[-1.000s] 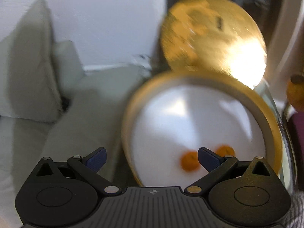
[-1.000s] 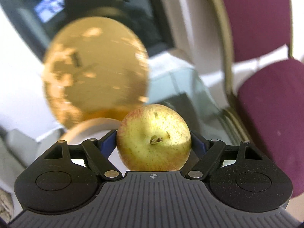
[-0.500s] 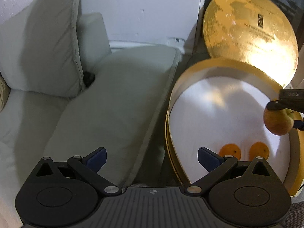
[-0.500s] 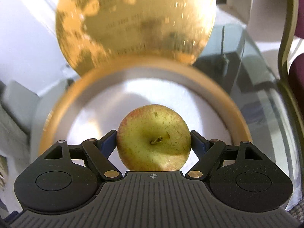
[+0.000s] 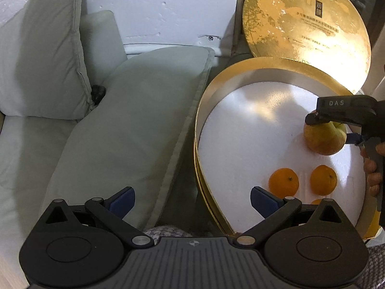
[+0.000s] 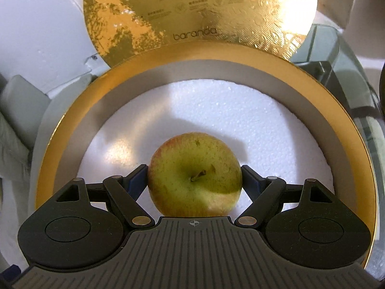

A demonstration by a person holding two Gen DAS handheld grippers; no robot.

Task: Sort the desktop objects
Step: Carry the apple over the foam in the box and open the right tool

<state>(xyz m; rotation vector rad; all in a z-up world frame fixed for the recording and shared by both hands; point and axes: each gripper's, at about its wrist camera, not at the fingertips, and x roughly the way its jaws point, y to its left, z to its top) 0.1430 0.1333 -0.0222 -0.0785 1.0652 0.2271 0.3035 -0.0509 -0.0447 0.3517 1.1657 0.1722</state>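
The right tongs (image 6: 194, 180) are clamping a yellow-green apple (image 6: 195, 174) at the lower centre of the right wrist view, their blue pads (image 6: 138, 177) pressing on its two sides and its stem facing the camera. The apple is sitting over the white foam floor (image 6: 216, 110) of a round gold box (image 6: 72, 110), whose rim is curving around the whole middle of the frame. Whether the apple is touching the foam cannot be told. A gold lid (image 6: 199, 9) is leaning upright behind the box, filling the top of the frame, with the word "baranda" printed near its lower edge.

In the left wrist view the same apple (image 5: 323, 139) is showing at the right edge, gripped from above by the right tongs (image 5: 336, 125), with a person's fingers (image 5: 373, 175) wrapping the handle below it. Two oranges (image 5: 284, 181) are lying side by side on the foam in the lower right, just below the apple, and a sliver of a third orange thing is peeking out beside the tongs' linkage. The left tongs (image 5: 192, 200) are standing wide apart with nothing between them, hanging over the box's left rim (image 5: 199, 125) and a grey cushion (image 5: 134, 120). Another grey cushion (image 5: 45, 48) is propped against the white wall (image 5: 168, 7) in the upper left. The gold lid (image 5: 305, 29) is occupying the upper right.
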